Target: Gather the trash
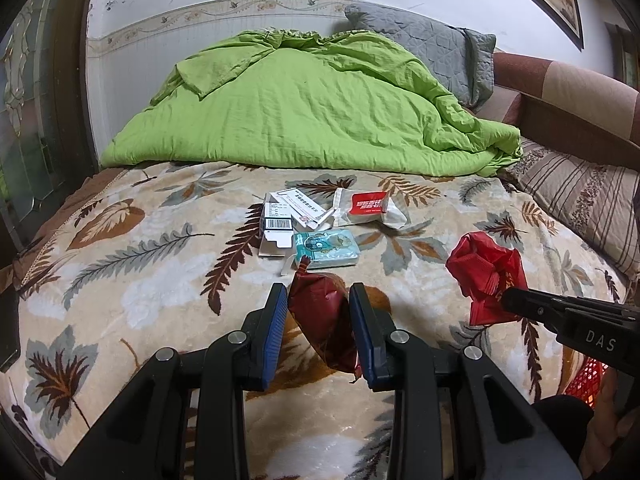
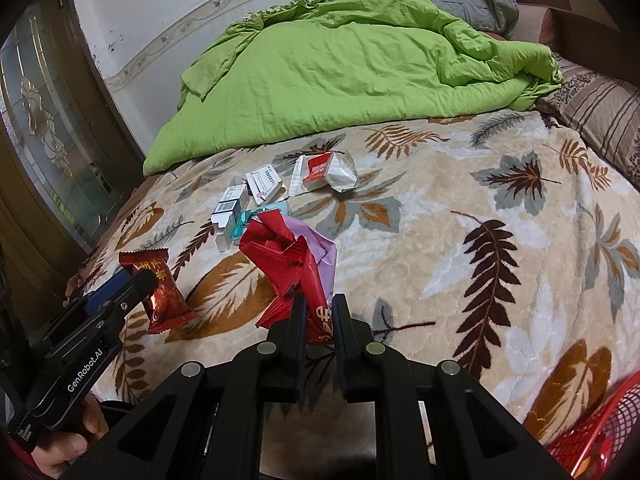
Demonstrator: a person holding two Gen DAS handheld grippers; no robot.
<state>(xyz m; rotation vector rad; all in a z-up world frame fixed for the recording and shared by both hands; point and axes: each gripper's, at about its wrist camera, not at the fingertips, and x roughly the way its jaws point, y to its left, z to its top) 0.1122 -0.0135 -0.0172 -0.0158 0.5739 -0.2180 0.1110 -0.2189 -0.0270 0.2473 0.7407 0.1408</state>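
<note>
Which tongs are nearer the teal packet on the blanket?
Left. The left tongs, shut on a dark red wrapper, sit just before the teal packet; the right tongs hold crumpled wrappers off to its right.

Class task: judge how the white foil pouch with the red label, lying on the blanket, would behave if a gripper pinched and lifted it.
The white foil pouch looks torn open and crumpled, so it is probably light and would crush under the pinch. Its glossy film may slip.
</note>
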